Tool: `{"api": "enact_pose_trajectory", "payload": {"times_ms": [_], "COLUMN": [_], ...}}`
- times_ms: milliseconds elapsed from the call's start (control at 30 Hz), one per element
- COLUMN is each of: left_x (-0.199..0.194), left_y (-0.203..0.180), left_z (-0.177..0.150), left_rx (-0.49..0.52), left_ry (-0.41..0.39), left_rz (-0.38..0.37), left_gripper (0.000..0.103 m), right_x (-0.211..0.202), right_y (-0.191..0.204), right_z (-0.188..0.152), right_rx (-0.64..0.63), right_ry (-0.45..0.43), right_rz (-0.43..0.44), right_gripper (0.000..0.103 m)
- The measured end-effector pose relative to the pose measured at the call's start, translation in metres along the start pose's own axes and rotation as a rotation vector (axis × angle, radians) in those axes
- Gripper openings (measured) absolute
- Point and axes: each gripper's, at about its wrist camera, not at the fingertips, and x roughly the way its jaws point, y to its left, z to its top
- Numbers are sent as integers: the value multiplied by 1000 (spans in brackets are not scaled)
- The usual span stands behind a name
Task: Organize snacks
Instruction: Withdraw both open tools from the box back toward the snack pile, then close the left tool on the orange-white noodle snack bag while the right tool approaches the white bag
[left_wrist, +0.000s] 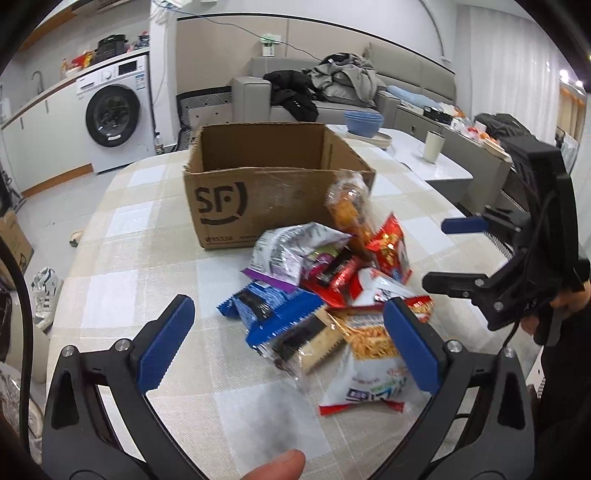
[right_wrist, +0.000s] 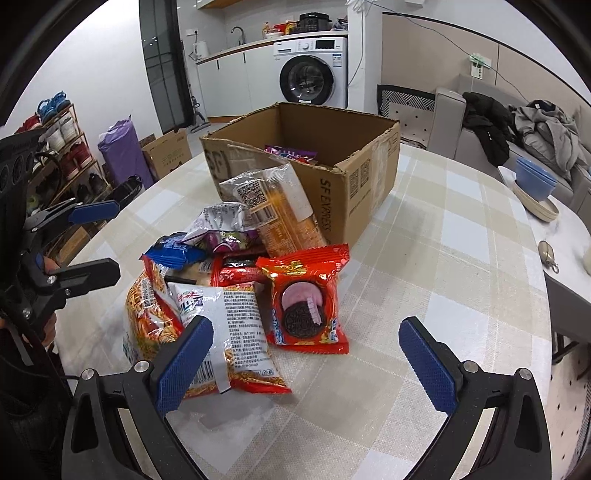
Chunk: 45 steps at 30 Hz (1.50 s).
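An open cardboard box (left_wrist: 229, 199) marked SF stands on the checked table; it also shows in the right wrist view (right_wrist: 362, 177), with a purple packet (right_wrist: 290, 152) inside. A heap of snack packets lies in front of it: a blue packet (left_wrist: 273, 314), an orange noodle-snack bag (left_wrist: 369, 339), a red cookie packet (right_wrist: 304, 299), a white-backed bag (right_wrist: 229, 332), an orange packet (right_wrist: 280, 210) leaning on the box. My left gripper (left_wrist: 291, 347) is open, its fingers either side of the blue packet and noodle bag. My right gripper (right_wrist: 306, 362) is open over the table just in front of the red cookie packet.
The other gripper shows at the right edge of the left wrist view (left_wrist: 458, 254) and the left edge of the right wrist view (right_wrist: 96, 240). Blue bowls (right_wrist: 535, 181) on a plate and a cup (left_wrist: 434, 146) stand on the far side. A sofa with clothes is behind.
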Motion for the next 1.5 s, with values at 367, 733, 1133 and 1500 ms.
{"api": "enact_pose_trajectory", "payload": {"times_ms": [367, 733, 1133, 1500], "left_x": [3, 11, 28, 26], "left_y": [-14, -32, -48, -44], "left_z": [-7, -21, -39, -45], "left_rx": [58, 183, 270, 286], "left_ry": [38, 100, 199, 212], "left_rz": [-56, -107, -160, -231], "left_gripper": [102, 102, 91, 64], "right_x": [-5, -1, -5, 4], "right_y": [11, 18, 26, 37], "right_z": [-7, -8, -8, -9], "right_rx": [-31, -55, -90, -113], "right_ry": [15, 40, 21, 28], "right_rz": [56, 84, 119, 177], "right_gripper": [102, 102, 100, 81]}}
